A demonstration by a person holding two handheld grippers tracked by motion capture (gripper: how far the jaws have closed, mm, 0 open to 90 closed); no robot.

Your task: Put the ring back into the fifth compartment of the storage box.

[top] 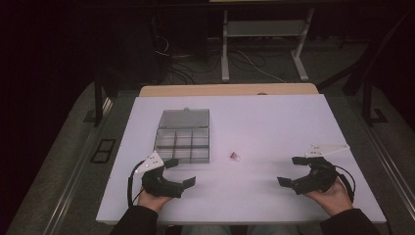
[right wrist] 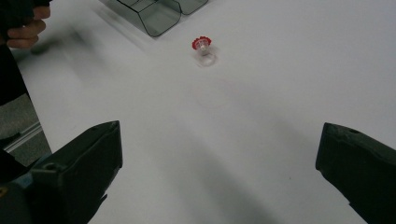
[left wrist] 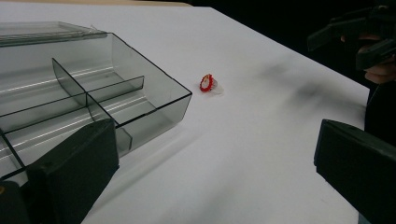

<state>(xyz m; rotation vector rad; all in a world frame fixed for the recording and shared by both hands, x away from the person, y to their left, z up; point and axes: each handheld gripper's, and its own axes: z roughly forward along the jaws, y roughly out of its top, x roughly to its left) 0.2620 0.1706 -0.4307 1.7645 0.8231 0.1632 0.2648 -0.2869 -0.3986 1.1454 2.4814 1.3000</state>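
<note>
Ring (top: 235, 156) with red top lies loose between the left gripper (top: 178, 173) and right gripper (top: 292, 171), both spread wide. Left gripper view: it's ahead, just beside the divided box (left wrist: 154, 100). Right gripper view: dead ahead; I'd approach low, straddling it.

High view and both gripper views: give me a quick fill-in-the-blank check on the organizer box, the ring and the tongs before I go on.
1. The clear organizer box has its lid ____.
2. The small ring with the ____ top lies on the white table, outside the box.
3. Both the left tongs and the right tongs are ____ and hold nothing.

Missing words: open; red; open
</note>
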